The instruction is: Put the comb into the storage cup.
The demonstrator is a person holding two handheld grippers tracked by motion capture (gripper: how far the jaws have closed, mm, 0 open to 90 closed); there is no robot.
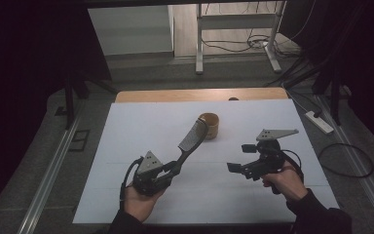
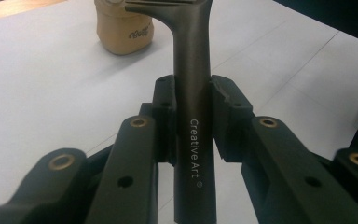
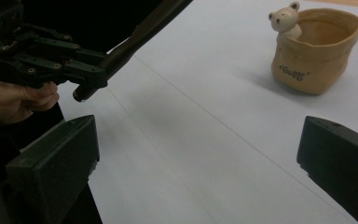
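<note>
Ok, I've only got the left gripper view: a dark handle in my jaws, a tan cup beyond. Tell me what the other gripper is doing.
Observer: The right gripper is open and holds nothing; it hangs above the white table, right of the cup.
Operator: Describe the top of that cup.
Observer: A small white bear figure sits on its rim.
Operator: Say what my tool is.
Observer: In the high view its wide flat head looks like a brush; it points at the cup.
</note>
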